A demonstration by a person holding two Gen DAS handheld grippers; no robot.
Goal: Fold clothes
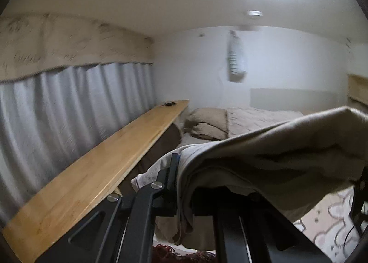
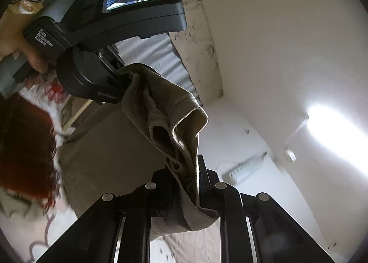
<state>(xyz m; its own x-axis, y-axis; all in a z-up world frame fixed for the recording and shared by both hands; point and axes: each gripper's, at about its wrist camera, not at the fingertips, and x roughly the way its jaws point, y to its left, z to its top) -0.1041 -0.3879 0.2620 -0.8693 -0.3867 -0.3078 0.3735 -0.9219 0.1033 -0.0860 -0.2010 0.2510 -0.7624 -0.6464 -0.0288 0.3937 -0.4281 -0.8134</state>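
Khaki-grey knit garment with a ribbed cuff or hem [image 2: 174, 113] hangs stretched in the air between two black hand-held grippers, above a bed with a tan quilted cover [image 1: 257, 118]. The left gripper [image 1: 178, 171] is closed tight on one edge of the cloth, which drapes over and hides its right finger. The right gripper [image 2: 195, 180] is nearly closed too, pinching a bunched fold of the same fabric between its fingers. In the right wrist view a person's hand [image 2: 34, 60] holds the left gripper's handle, with the cloth running from it to the right one. A long pale wooden shelf [image 1: 92, 171] runs beside grey pleated curtains [image 1: 69, 106].

The step in hand appears to be lifting the garment clear to spread it out. Next, it probably needs pulling taut and laying flat on the bed, both grips kept firm so neither edge slips.
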